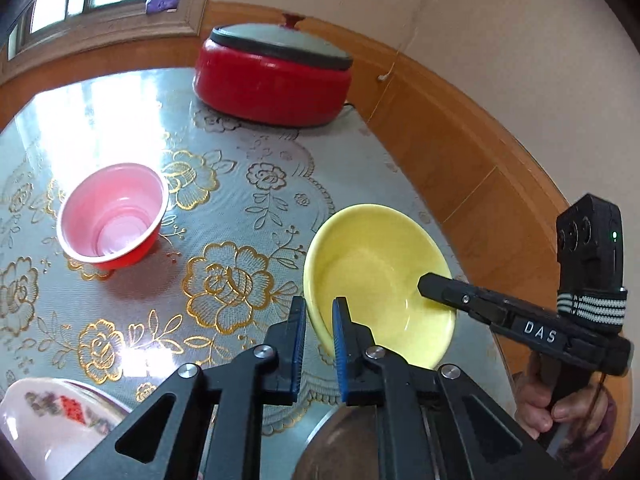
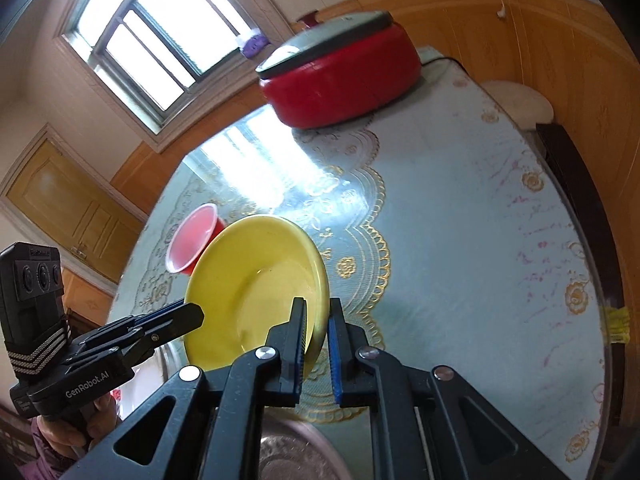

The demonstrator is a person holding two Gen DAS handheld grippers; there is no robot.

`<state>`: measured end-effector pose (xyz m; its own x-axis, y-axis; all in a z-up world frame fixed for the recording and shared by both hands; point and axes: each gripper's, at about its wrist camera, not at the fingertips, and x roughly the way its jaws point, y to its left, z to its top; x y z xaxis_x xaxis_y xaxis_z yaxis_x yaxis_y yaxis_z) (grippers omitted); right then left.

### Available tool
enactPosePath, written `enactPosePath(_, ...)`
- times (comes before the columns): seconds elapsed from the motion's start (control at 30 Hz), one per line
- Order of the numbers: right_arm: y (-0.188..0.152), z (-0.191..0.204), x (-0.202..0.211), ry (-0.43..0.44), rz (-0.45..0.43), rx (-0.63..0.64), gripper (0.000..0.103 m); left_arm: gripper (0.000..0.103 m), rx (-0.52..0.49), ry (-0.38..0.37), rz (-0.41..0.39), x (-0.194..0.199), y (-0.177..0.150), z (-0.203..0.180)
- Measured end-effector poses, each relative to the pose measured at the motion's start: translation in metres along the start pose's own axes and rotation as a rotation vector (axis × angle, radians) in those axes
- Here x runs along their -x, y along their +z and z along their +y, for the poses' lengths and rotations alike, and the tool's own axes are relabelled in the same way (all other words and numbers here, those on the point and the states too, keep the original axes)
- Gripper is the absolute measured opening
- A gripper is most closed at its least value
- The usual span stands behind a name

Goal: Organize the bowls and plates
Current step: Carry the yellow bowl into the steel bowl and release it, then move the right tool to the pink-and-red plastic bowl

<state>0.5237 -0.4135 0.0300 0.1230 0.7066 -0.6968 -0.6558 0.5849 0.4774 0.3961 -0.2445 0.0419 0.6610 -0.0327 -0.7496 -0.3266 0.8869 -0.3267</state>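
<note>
A yellow bowl (image 1: 376,280) is held between both grippers above the table; it also shows in the right wrist view (image 2: 256,292). My left gripper (image 1: 320,312) is shut on its left rim. My right gripper (image 2: 318,316) is shut on its right rim; its finger shows in the left wrist view (image 1: 444,290). A red plastic bowl (image 1: 112,216) stands upright on the table to the left, also in the right wrist view (image 2: 192,238). A white patterned bowl (image 1: 52,420) lies at the lower left. A metal bowl (image 1: 340,444) sits just below the grippers, mostly hidden.
A red round cooker with a grey lid (image 1: 272,72) stands at the back of the table. The table carries a floral cloth under glass (image 1: 224,200). Its right edge (image 2: 612,320) runs close to a wooden wall panel (image 1: 460,152).
</note>
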Motion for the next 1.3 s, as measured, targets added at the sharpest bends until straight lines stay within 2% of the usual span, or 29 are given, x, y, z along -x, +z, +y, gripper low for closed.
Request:
enactPosePath(0.13,-0.016,0.014,0.021,0.015,-0.004,0.035,0.010,0.013,-0.043,-0.020,-0.017,0.023,-0.019,-0.006)
enactPosePath(0.33,-0.057,0.027,0.040,0.011,0.047,0.075,0.011,0.013,-0.115,-0.066,-0.007,0.049,-0.055,-0.011)
enactPosePath(0.53,-0.094,0.028,0.034,-0.010,0.138,0.073,0.012,0.014,-0.145,-0.076,0.074,0.048,-0.090,-0.008)
enactPosePath(0.67,-0.112,0.028,0.024,-0.078,0.189,0.081,0.012,0.014,-0.154,-0.068,0.131,0.038,-0.107,-0.011)
enactPosePath(0.8,-0.119,0.026,0.017,-0.149,0.218,0.092,0.012,0.016,-0.159,-0.072,0.160,0.032,-0.116,-0.015)
enactPosePath(0.97,-0.127,0.027,0.015,-0.182,0.224,0.088,0.017,0.025,-0.154,-0.088,0.159,0.034,-0.120,-0.016)
enactPosePath(1.03,-0.128,0.030,0.015,-0.188,0.219,0.095,0.020,0.026,-0.158,-0.091,0.153,0.036,-0.121,-0.016)
enactPosePath(1.17,-0.124,0.034,0.023,-0.212,0.186,0.101,0.025,0.038,-0.175,-0.107,0.132,0.042,-0.121,-0.017)
enactPosePath(1.3,-0.116,0.036,0.033,-0.218,0.141,0.093,0.026,0.038,-0.174,-0.099,0.109,0.048,-0.119,-0.017)
